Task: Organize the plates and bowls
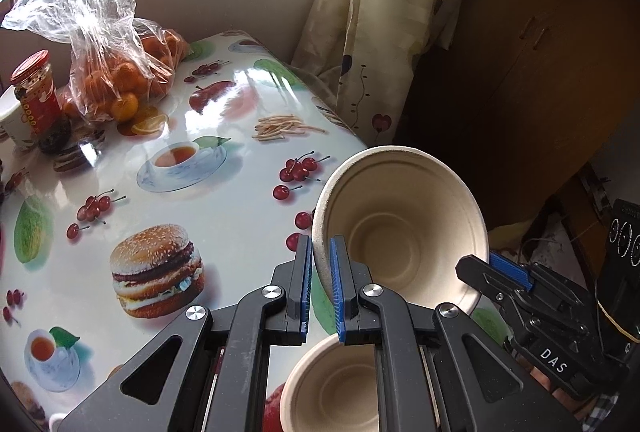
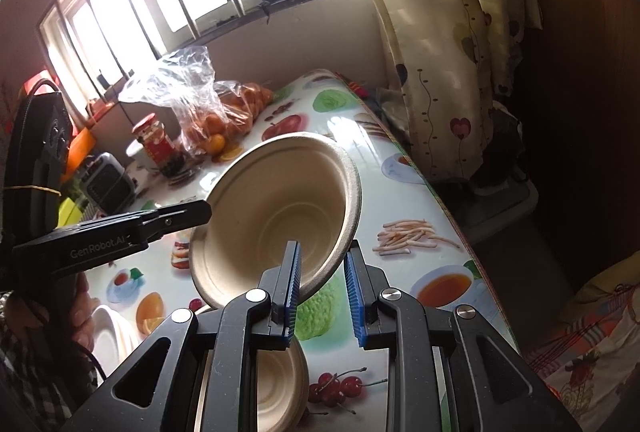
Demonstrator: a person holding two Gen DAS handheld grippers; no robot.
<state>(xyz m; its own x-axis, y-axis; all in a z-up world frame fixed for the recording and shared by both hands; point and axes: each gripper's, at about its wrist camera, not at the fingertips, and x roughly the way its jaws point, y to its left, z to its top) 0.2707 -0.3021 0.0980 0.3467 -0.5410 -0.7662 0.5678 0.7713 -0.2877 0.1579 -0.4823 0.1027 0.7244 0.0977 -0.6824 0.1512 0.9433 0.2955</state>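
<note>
A beige paper bowl [image 1: 400, 228] hangs tilted above the right part of the food-print table [image 1: 224, 208], held from both sides. My left gripper [image 1: 321, 244] is shut on its left rim. My right gripper [image 1: 492, 266] clamps the opposite rim. In the right wrist view the same bowl [image 2: 276, 208] shows its inside, with the right gripper [image 2: 323, 250] shut on the near rim and the left gripper [image 2: 200, 210] on the far left rim. A second beige bowl [image 1: 332, 388] sits upright on the table directly below, partly hidden by the fingers [image 2: 280, 380].
A plastic bag of oranges [image 1: 120, 72], a red-lidded jar [image 1: 34, 92] and a white cup [image 1: 12, 120] stand at the far left. White plates [image 2: 108, 332] lie at the near left. A curtain [image 1: 380, 12] hangs past the table's right edge.
</note>
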